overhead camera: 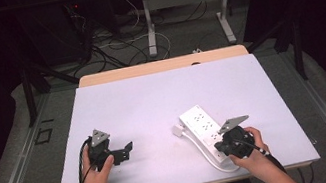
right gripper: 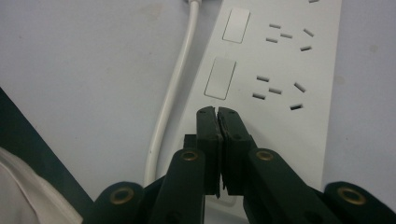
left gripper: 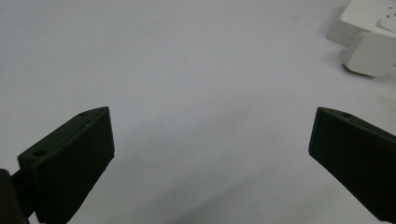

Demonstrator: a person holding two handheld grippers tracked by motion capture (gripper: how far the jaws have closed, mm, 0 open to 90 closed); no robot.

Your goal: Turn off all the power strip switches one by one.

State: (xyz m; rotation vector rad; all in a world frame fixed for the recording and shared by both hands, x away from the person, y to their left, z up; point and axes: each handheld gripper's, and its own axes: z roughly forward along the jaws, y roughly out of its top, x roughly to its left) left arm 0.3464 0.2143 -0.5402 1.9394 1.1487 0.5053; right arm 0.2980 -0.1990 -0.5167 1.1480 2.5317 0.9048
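a long white plastic power strip (overhead camera: 204, 127) with several sockets and rocker switches lies on the pale lilac table cover (overhead camera: 152, 98), slanted, on the right half near the front edge. its white cord (overhead camera: 210, 156) loops along its near side, and a white plug (overhead camera: 178, 130) rests just beside its far left corner.

the right gripper (overhead camera: 221, 146) hovers over the near end of the strip with its jaws pressed together and nothing between them. in the right gripper view the closed tips (right gripper: 217, 114) sit just below the nearest white rocker switch (right gripper: 220, 78), over the strip's body; whether they touch the plastic i cannot tell. it looks like the tips are being used as a poker to press that switch.

the left gripper (overhead camera: 128, 148) rests on the left half of the cover, well apart from the strip, its jaws spread wide and empty. in the left gripper view the bare cover lies between them, with the plug (left gripper: 371, 53) off at the upper right.

as a judgement: the work seems at an early stage. the plug is loose on the cover and not inserted in any socket, the nearest switch is about to be pressed or just reached, and the other switch (right gripper: 236, 24) further along looks untouched. the left gripper has not yet taken part.
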